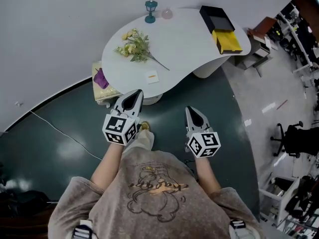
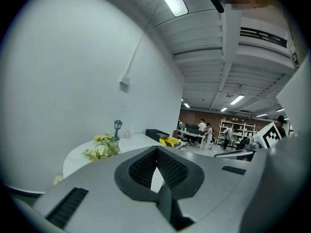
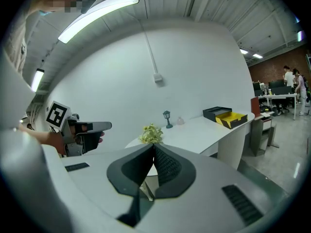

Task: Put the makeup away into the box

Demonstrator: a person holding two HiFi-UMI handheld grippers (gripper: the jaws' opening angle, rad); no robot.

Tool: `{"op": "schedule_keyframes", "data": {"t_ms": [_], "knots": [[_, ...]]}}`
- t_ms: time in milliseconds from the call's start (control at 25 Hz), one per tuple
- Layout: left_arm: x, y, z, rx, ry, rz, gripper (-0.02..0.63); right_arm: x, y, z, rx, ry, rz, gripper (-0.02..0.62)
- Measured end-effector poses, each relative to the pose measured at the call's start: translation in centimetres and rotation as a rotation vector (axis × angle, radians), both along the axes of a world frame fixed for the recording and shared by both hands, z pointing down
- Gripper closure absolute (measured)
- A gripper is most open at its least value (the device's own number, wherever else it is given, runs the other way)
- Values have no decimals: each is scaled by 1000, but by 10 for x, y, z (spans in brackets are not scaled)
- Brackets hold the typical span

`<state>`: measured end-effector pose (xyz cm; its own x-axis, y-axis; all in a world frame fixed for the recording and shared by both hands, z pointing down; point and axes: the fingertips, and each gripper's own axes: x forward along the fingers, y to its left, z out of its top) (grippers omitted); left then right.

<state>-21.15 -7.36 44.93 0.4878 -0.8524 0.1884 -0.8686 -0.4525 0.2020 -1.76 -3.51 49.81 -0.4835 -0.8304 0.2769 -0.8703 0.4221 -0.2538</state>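
Observation:
An open box (image 1: pixel 227 41) with a yellow inside lies at the far right end of the white curved table (image 1: pixel 189 39), with its black lid (image 1: pixel 217 18) beside it. A small white flat item with an orange mark (image 1: pixel 152 76) lies near the table's front edge. A small pink bottle (image 1: pixel 167 14) stands at the back. My left gripper (image 1: pixel 135 94) is shut and empty, short of the table's front edge. My right gripper (image 1: pixel 190 109) is also shut and empty, over the dark floor. The box (image 3: pixel 228 116) is far ahead in the right gripper view.
A bunch of yellow flowers (image 1: pixel 133 46) lies on the table's left part, and a teal lantern (image 1: pixel 150 10) stands behind it. A low stand with a purple thing (image 1: pixel 102 79) sits at the table's left. Desks and office chairs (image 1: pixel 294 138) stand to the right.

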Motion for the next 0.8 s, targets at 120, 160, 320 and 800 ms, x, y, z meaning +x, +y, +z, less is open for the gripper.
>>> {"op": "schedule_keyframes", "data": {"t_ms": [120,160,320,800], "knots": [[-4,-30,5,-13,-2,21,586,-4,-26,0,0,-2,23,592],[-5,-39,7,-17,-1,26,586,-4,-34,0,0,-2,31,592],[-4,-74,7,-24,0,61,586,-4,-64,-4,1,-4,66,591],[15,-135,8,-31,2,154,585,-6,-113,-3,-17,-23,118,592]]}}
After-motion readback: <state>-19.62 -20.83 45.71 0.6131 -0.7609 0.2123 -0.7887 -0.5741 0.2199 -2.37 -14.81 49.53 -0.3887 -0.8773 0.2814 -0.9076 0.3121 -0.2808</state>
